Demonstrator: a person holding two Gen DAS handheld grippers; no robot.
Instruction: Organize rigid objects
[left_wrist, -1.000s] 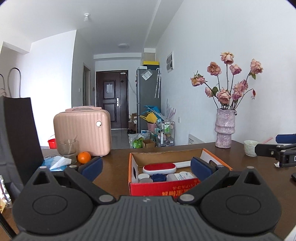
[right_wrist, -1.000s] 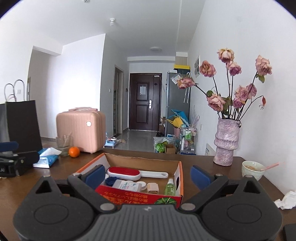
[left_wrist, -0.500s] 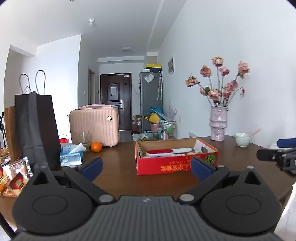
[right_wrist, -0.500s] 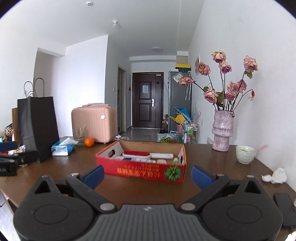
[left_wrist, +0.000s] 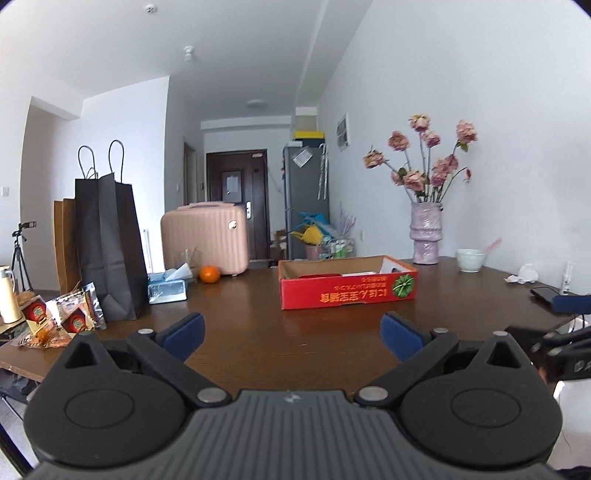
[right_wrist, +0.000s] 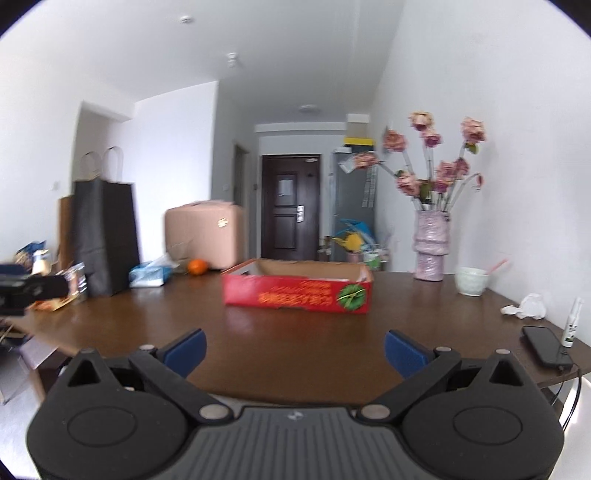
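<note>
Red cardboard box (left_wrist: 349, 286) sits near middle of brown table (left_wrist: 258, 332), open top, contents mostly hidden behind front wall. Left gripper (left_wrist: 291, 334) low at near table edge, blue pads wide apart, nothing between them. Right gripper (right_wrist: 293, 349) same: fingers spread, holding nothing, well apart from box. Orange (left_wrist: 209, 274) and tissue pack (left_wrist: 167, 290) left of box. Black paper bag (left_wrist: 107, 243) further left. Vase with flowers (left_wrist: 426, 236) and bowl (left_wrist: 470, 260) behind-right. Phone (right_wrist: 546, 345) at right edge.
</note>
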